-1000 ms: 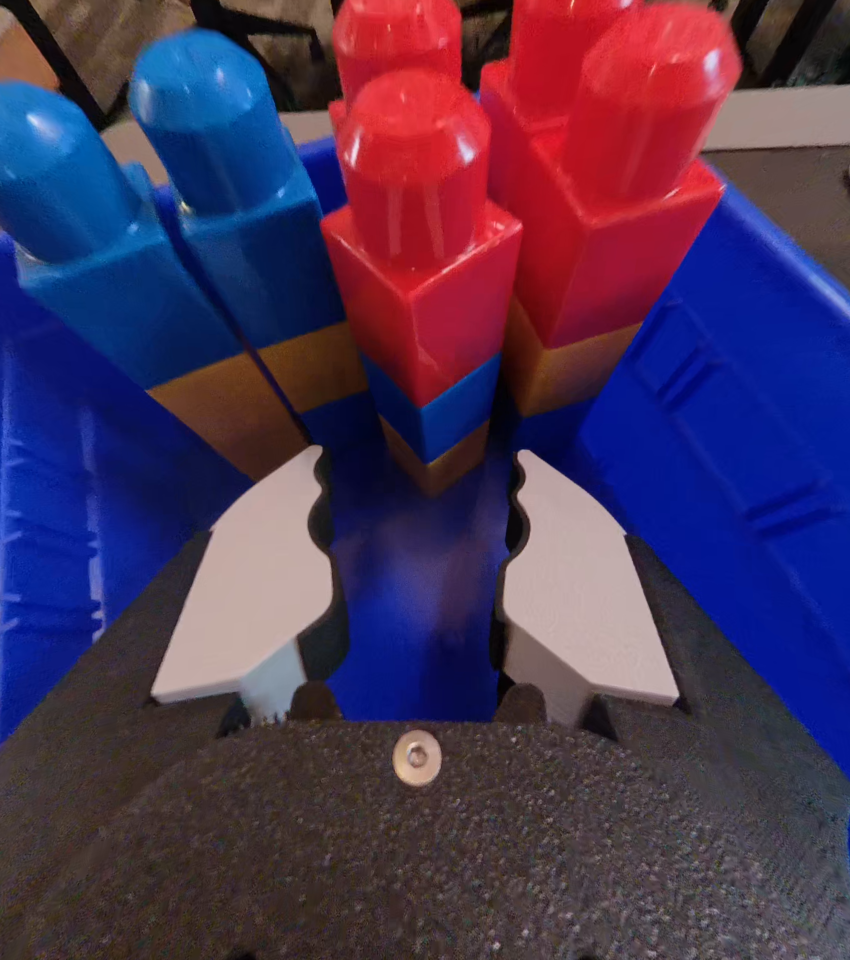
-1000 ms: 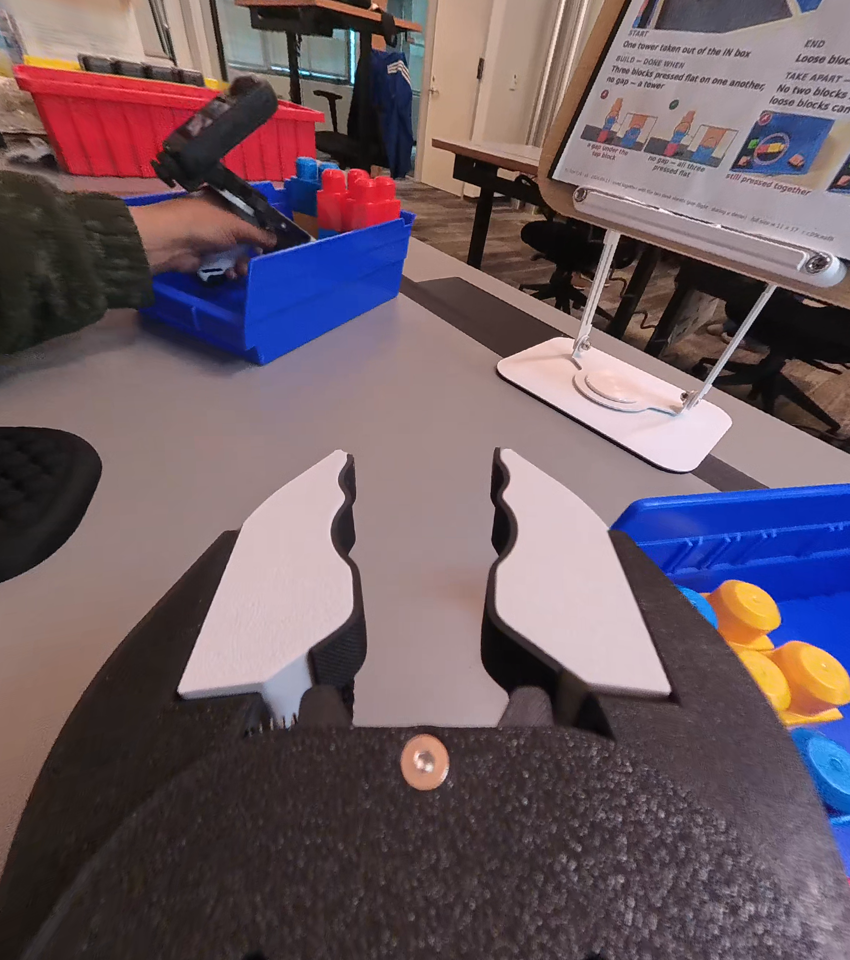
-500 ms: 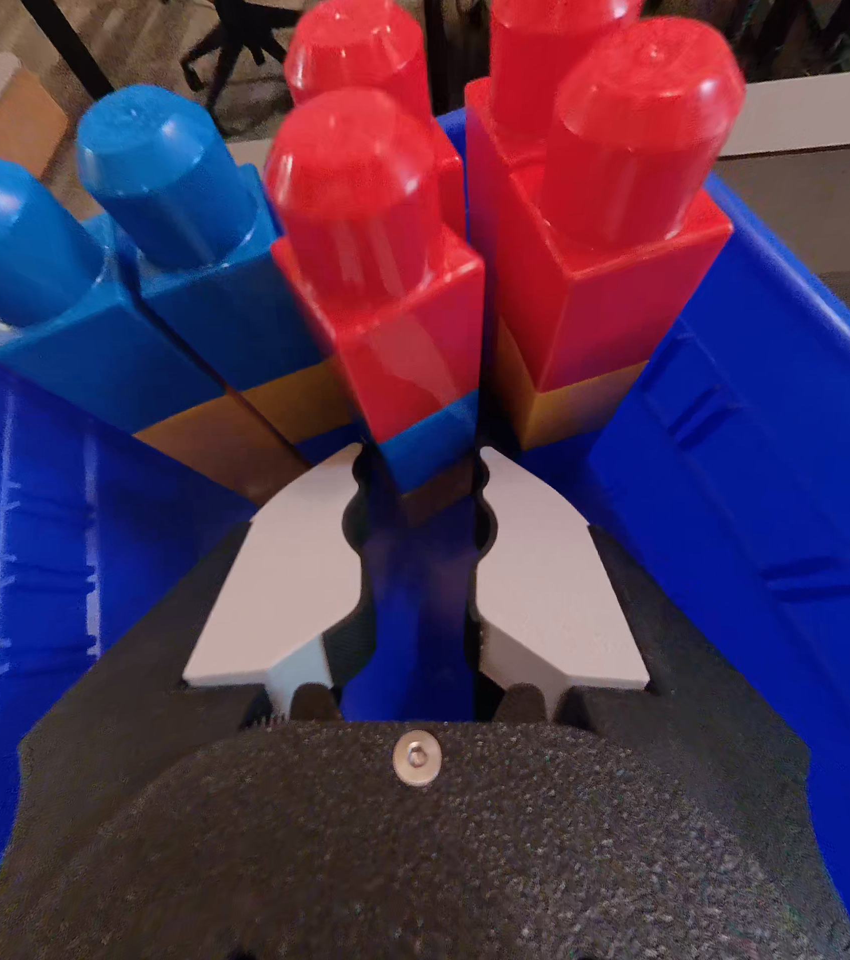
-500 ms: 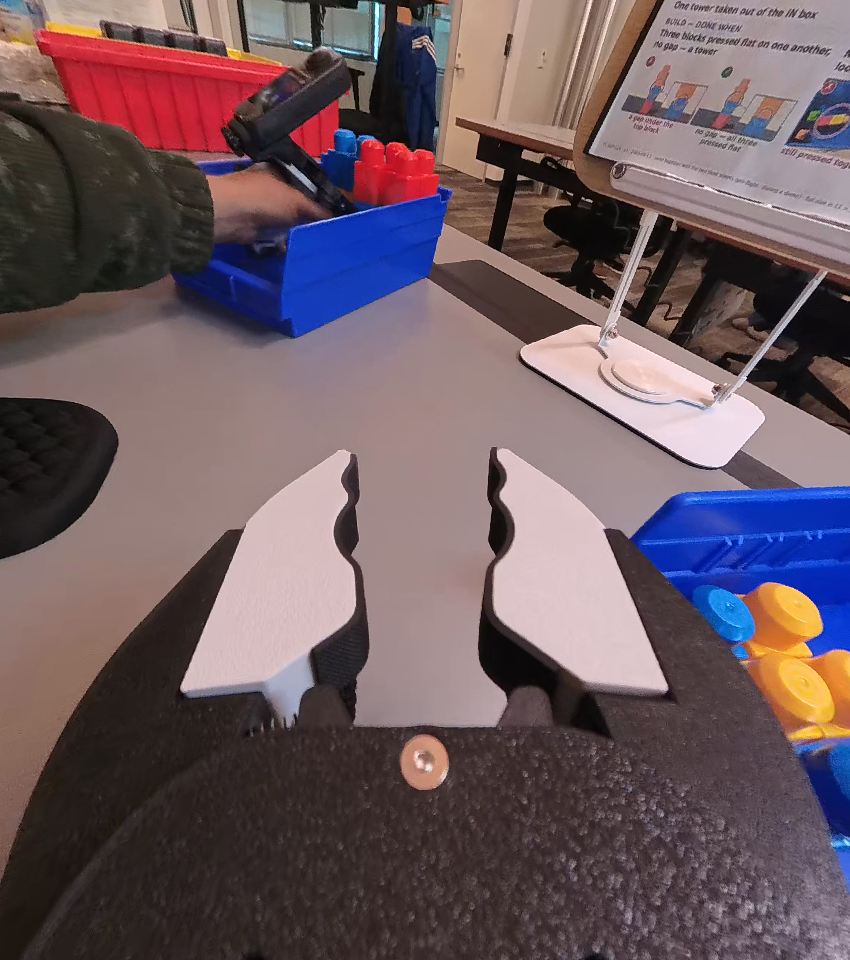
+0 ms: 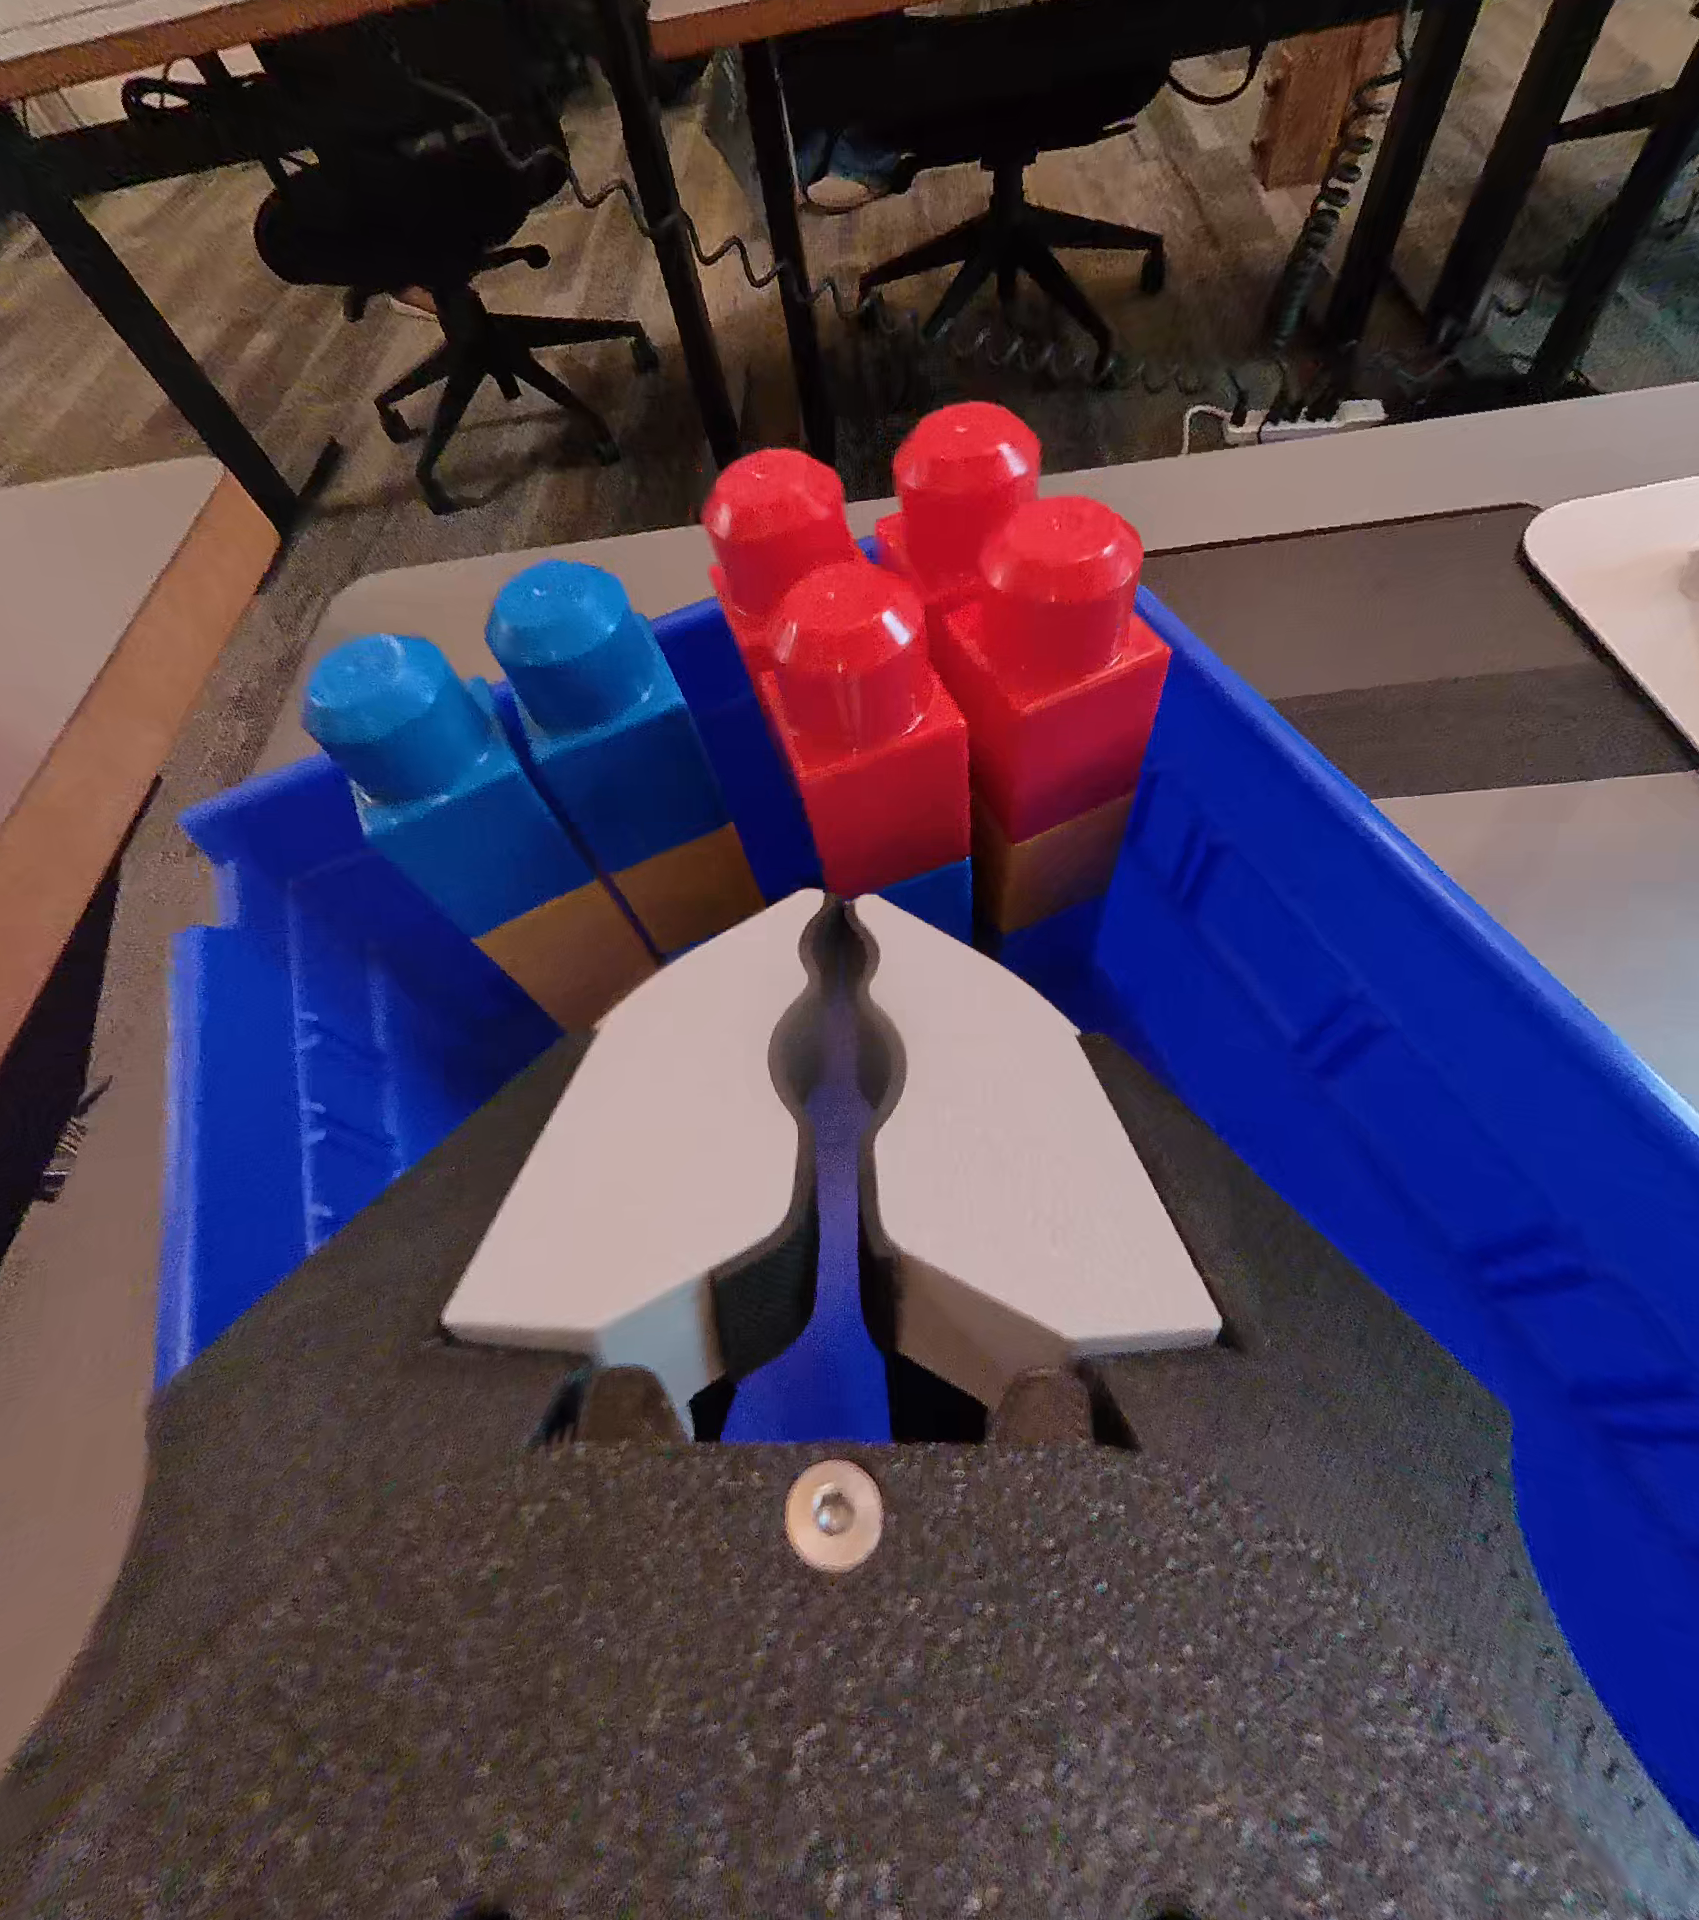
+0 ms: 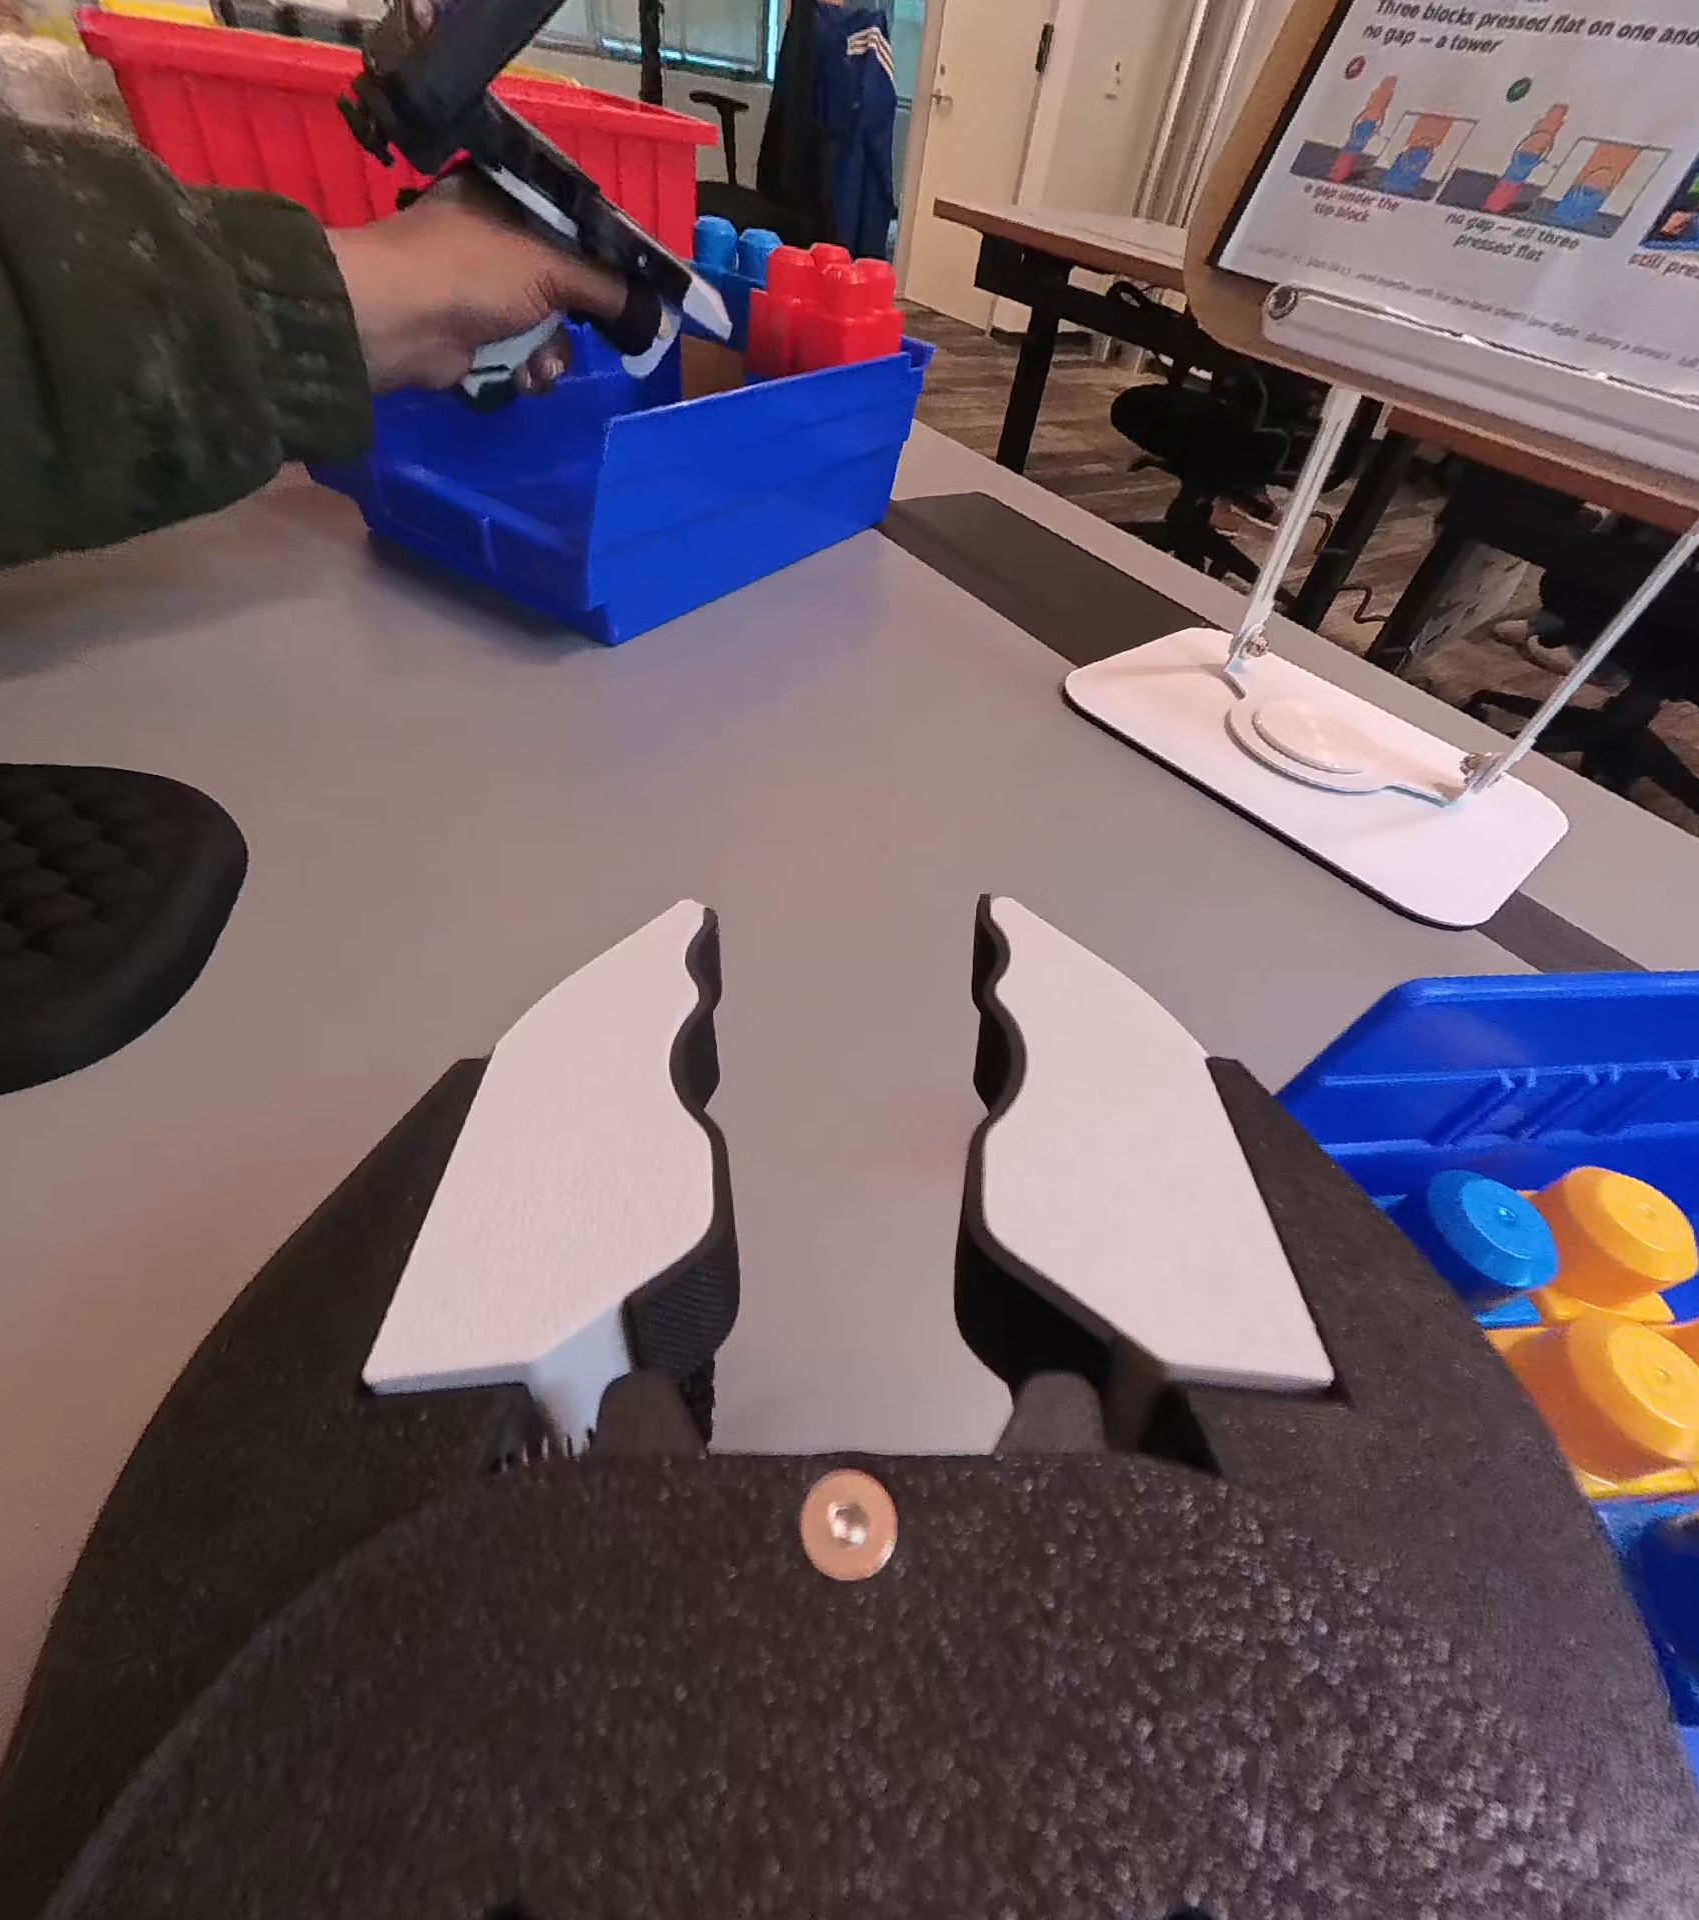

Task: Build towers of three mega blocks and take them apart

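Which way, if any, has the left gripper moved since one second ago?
Yes. The left gripper has risen and pulled back: the blue bin's far rim and towers now sit lower and smaller, and its fingers have closed without gripping a tower.

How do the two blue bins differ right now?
The far bin holds upright stacked towers; the near bin holds orange and blue blocks lying sideways. The left hand-held gripper, shut, is over the far bin; the right hand-held gripper, open, sits beside the near bin. Both are blue plastic.
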Demonstrator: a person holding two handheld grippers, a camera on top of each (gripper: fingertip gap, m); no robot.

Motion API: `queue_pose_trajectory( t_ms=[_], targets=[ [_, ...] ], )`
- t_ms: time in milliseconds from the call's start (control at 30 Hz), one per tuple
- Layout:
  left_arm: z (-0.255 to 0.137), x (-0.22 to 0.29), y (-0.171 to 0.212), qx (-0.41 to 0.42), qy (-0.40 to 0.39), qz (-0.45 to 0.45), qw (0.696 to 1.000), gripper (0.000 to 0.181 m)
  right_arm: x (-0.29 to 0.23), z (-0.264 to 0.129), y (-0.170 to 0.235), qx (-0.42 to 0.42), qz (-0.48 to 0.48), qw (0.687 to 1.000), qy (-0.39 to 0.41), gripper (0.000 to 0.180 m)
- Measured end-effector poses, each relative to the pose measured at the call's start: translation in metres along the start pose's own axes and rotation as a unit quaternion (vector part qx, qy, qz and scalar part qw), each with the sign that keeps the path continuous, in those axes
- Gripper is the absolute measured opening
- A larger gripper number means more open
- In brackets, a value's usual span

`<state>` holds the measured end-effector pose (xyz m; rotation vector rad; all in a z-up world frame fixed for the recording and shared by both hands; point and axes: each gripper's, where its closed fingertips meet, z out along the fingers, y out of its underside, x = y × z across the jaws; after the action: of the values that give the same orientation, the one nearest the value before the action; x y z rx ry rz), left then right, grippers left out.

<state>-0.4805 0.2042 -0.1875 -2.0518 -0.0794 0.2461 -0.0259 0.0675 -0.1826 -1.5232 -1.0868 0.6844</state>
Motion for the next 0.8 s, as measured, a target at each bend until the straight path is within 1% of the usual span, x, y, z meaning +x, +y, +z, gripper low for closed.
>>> queue_pose_trajectory(
  t_ms=[200,233,300,367,400,433,467,567,633,700,800],
  targets=[
    [0.014,0.004,-0.006,-0.025,0.021,-0.025,0.999,0.049,-0.001,0.001,0.002,-0.003,0.006,1.0,-0.006,0.047],
    [0.019,0.005,-0.005,-0.029,0.019,-0.027,0.999,0.055,-0.001,0.001,0.002,-0.003,0.006,1.0,-0.006,0.047],
    [0.031,0.006,-0.001,-0.04,0.006,-0.021,0.999,0.06,-0.001,0.001,0.002,-0.002,0.005,1.0,-0.007,0.047],
    [0.041,0.001,0.0,-0.034,-0.02,-0.005,0.999,0.057,-0.001,-0.001,0.002,-0.002,0.005,1.0,-0.008,0.047],
    [0.043,0.003,-0.002,-0.025,-0.016,0.0,1.0,0.056,-0.001,-0.001,0.001,-0.001,0.005,1.0,-0.008,0.047],
    [0.046,0.004,-0.003,-0.023,-0.016,-0.002,1.0,0.052,0.0,-0.002,0.001,0.0,0.006,1.0,-0.008,0.047],
    [0.047,0.004,-0.003,-0.022,-0.016,0.001,1.0,0.041,0.0,-0.002,0.001,0.001,0.008,1.0,-0.01,0.047],
    [0.047,0.003,-0.003,-0.02,-0.022,0.01,1.0,0.039,0.0,-0.002,0.003,-0.001,0.013,1.0,-0.014,0.047],
    [0.041,-0.002,-0.005,-0.013,-0.036,0.022,0.999,0.038,-0.001,-0.002,0.003,-0.002,0.01,1.0,-0.014,0.047],
    [0.031,-0.004,-0.011,0.003,-0.033,0.021,0.999,0.038,-0.002,-0.003,0.002,-0.001,0.006,1.0,-0.013,0.047],
    [-0.001,-0.003,-0.034,0.058,-0.041,0.046,0.996,0.038,-0.003,-0.004,-0.001,0.006,0.003,1.0,-0.014,0.047]
  ],
)
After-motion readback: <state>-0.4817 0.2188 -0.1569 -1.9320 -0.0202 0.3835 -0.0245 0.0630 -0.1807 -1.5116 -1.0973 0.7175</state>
